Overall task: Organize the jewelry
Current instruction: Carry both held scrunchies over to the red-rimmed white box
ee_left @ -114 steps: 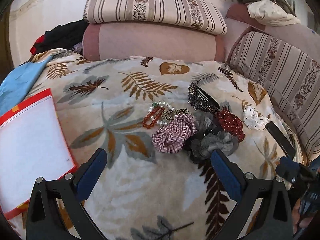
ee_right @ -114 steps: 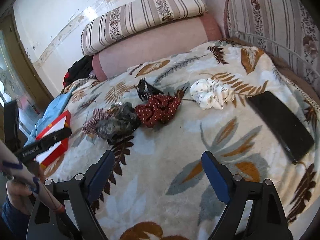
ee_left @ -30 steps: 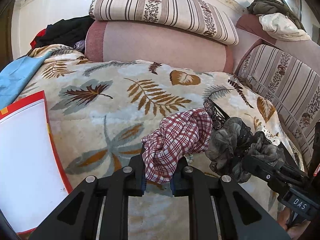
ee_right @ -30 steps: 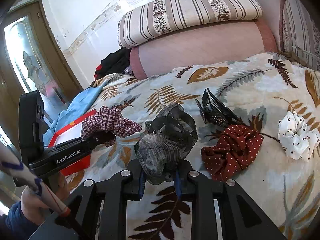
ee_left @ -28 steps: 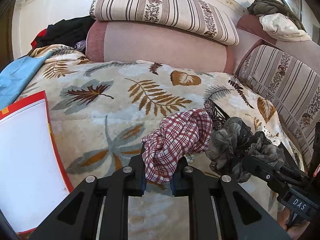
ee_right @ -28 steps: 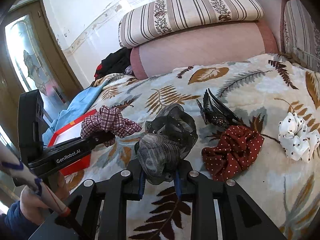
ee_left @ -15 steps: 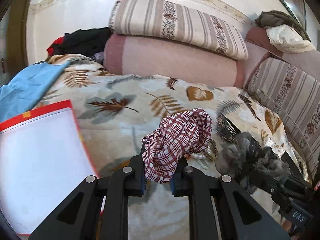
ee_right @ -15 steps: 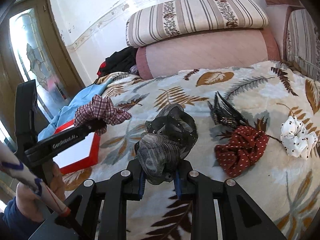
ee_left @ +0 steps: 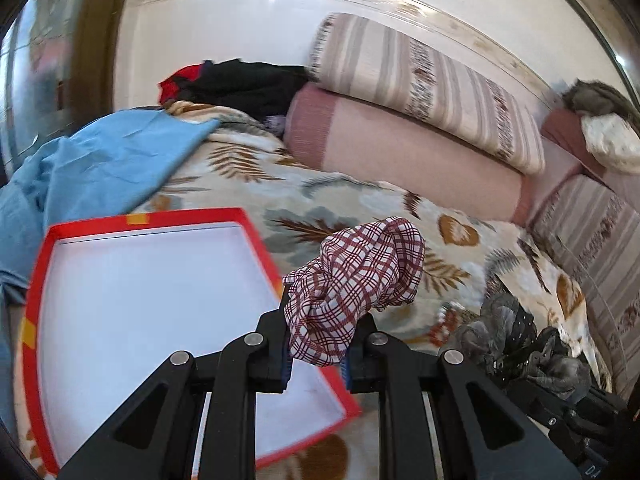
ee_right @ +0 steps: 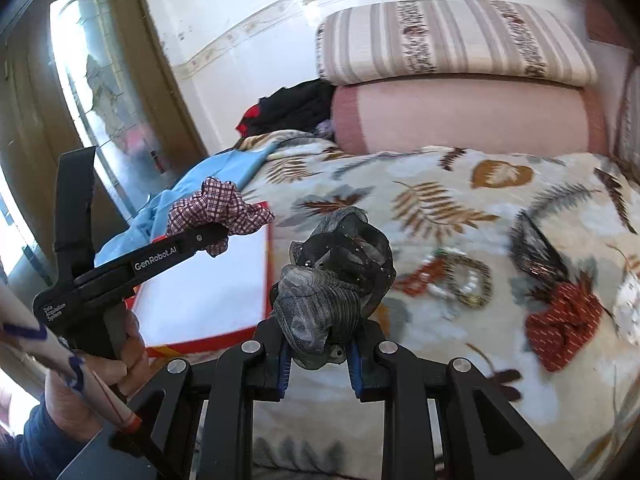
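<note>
Both jaws grip only folds, so the plaid scrunchie (ee_left: 356,284) or grey scrunchie (ee_right: 336,288) could, seemingly, slip before the red-rimmed box (ee_left: 40,280) ahead.

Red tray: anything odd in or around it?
Nothing damaged or spilled. The red tray is empty; the plaid scrunchie hangs pinched in the left tool at its right rim. The blue cloth lies crumpled beside it.

The scrunchie (ee_left: 356,284) is maroon-and-white plaid; the other scrunchie (ee_right: 336,284) is grey and black. The box (ee_left: 38,280) is white with a red rim. The blanket (ee_right: 460,184) is cream with brown and grey leaves. The cushion (ee_left: 424,80) is beige-striped.
</note>
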`<state>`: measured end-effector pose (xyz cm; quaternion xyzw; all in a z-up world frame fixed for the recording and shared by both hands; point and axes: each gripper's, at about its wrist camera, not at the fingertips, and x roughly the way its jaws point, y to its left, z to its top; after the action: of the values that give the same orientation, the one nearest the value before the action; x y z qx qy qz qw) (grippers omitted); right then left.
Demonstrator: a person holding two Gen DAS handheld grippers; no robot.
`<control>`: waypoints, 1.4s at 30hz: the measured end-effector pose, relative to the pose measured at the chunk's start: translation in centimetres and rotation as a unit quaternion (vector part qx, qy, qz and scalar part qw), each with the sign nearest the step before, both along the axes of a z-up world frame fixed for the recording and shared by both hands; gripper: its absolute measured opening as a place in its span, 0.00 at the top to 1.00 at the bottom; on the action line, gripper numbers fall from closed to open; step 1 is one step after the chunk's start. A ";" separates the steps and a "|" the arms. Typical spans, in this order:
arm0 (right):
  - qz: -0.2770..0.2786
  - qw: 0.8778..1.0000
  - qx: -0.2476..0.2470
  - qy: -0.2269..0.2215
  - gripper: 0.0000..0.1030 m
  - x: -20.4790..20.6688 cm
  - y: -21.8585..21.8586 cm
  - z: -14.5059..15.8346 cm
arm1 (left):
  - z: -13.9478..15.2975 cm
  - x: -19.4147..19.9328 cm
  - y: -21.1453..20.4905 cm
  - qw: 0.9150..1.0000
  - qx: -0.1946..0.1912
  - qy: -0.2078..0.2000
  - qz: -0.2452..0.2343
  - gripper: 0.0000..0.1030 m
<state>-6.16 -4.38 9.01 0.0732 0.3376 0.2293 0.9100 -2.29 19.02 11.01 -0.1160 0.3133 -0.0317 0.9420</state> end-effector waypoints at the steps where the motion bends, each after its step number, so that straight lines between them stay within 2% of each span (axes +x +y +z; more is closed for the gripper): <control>1: 0.004 1.000 0.000 0.002 0.76 0.2 0.6 0.0 | 0.1 0.0 0.8 1.000 -0.004 0.000 0.008 0.85; 9: 0.059 0.998 0.009 0.028 0.76 3.3 6.3 0.7 | 0.5 0.5 9.2 0.995 -0.010 0.013 0.101 0.84; 16: 0.100 0.995 -0.001 0.027 0.75 6.5 12.1 1.6 | -1.6 2.1 16.1 0.983 -0.015 0.063 0.174 0.84; 21: 0.113 0.993 -0.011 0.027 0.75 9.8 16.7 1.4 | -3.3 3.6 17.8 0.977 -0.023 0.094 0.189 0.84; 27: 0.118 0.992 -0.028 0.046 0.75 13.5 21.0 -1.3 | -4.6 4.6 18.8 0.972 -0.018 0.120 0.201 0.83; 35: 0.111 0.992 -0.016 0.065 0.75 16.6 23.4 -3.7 | -5.4 5.4 19.0 0.969 -0.007 0.131 0.211 0.71; 39: 0.112 0.991 -0.018 0.068 0.60 17.3 23.8 -4.6 | -5.5 5.5 19.1 0.965 0.002 0.131 0.227 0.52; 42: 0.106 0.992 -0.005 0.066 0.40 17.4 23.4 -4.5 | -5.5 5.4 19.3 0.962 0.010 0.133 0.240 0.41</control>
<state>11.28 19.04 4.47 0.0470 0.4036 0.3174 0.8568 3.12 38.33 5.50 -0.1819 0.3988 0.2141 0.8729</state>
